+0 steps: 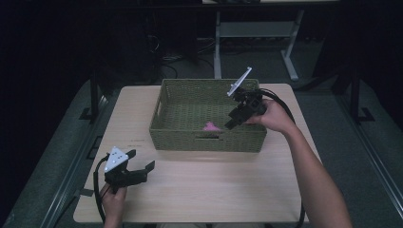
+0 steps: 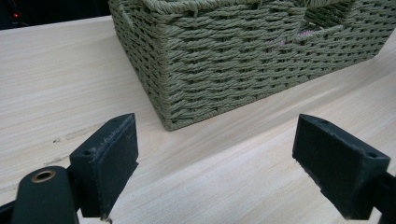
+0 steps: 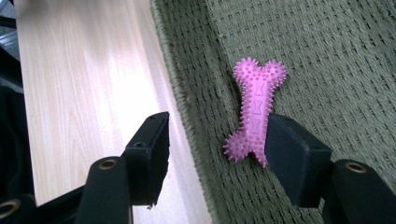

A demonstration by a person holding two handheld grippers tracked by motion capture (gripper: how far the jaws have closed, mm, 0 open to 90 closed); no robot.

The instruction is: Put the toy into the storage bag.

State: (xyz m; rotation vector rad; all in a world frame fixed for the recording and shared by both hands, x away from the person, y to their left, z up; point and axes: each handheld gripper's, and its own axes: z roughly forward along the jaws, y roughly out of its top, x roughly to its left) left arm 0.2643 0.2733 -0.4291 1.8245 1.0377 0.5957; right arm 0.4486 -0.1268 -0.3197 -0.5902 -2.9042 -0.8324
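Note:
A pink spiky bone-shaped toy (image 1: 210, 126) lies on the floor of the green woven basket (image 1: 204, 140), close to its front wall. My right gripper (image 1: 233, 121) hangs over the basket's right half, tilted down toward the toy, jaws apart. In the right gripper view the toy (image 3: 258, 109) lies flat below my right gripper (image 3: 215, 126), and neither pad presses on it, though the right-hand jaw overlaps its edge. My left gripper (image 1: 142, 159) rests near the table's front left, wide open with nothing in it. In its own view my left gripper (image 2: 215, 123) faces a basket corner (image 2: 210, 70).
The basket stands at the middle back of the light wooden table (image 1: 214, 185). Its woven floor (image 3: 327, 56) holds just the toy. Bare tabletop (image 2: 56, 79) stretches in front of and left of the basket. Beyond the table are a dark floor and a desk frame (image 1: 256, 28).

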